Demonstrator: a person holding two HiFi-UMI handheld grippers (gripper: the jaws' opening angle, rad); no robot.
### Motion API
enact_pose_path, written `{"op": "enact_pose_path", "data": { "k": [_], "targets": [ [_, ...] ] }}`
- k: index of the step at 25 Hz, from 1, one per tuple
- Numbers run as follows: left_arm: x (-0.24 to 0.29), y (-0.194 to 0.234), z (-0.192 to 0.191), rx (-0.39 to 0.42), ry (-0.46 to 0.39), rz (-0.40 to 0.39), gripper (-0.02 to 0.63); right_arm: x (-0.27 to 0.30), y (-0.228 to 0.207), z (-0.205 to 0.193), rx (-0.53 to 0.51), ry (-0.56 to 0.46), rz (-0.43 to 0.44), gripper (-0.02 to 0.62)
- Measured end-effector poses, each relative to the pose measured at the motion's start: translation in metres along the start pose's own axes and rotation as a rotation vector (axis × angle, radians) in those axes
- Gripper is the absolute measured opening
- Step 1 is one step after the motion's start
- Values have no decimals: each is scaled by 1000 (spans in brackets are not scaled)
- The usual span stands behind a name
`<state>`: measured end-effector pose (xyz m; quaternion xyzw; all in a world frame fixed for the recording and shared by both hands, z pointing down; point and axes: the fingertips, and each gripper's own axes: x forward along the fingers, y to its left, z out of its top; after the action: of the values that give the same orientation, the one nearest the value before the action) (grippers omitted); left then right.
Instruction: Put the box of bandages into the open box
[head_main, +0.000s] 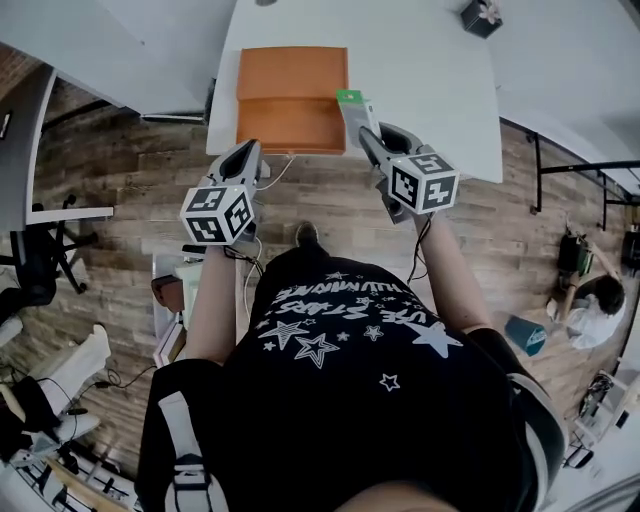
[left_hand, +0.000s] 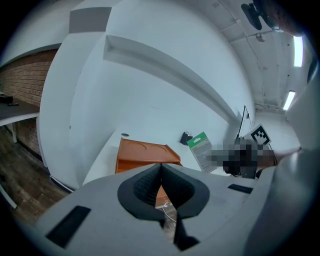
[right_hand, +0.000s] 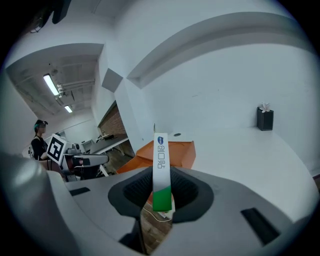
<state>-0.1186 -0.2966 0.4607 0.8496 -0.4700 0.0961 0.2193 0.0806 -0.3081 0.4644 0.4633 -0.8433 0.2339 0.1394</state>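
Observation:
The open orange box (head_main: 291, 99) lies on the white table (head_main: 430, 90) near its front edge. My right gripper (head_main: 372, 138) is shut on the box of bandages (head_main: 354, 113), white with a green end, and holds it in the air just right of the orange box. In the right gripper view the box of bandages (right_hand: 161, 170) stands edge-on between the pads, with the orange box (right_hand: 175, 152) behind it. My left gripper (head_main: 243, 160) hovers at the table's front edge, below the orange box's left corner, shut and empty. The left gripper view shows the orange box (left_hand: 145, 154) and bandage box (left_hand: 201, 150).
A small black tissue box (head_main: 481, 17) stands at the table's far right. A thin cable (head_main: 285, 165) hangs off the front edge. Wooden floor lies below, with chairs (head_main: 35, 265) at the left and a seated person (head_main: 592, 305) at the right.

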Motion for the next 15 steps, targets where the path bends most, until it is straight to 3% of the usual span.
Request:
{"op": "enact_pose_path", "data": {
  "k": [9,15],
  "targets": [
    [22,38,13,-23,-1,5,20,60,24,-3,-106,145,134,114],
    [24,53,14,-35,2,13,20,86,41,-14,-221,231,175,114]
  ]
}}
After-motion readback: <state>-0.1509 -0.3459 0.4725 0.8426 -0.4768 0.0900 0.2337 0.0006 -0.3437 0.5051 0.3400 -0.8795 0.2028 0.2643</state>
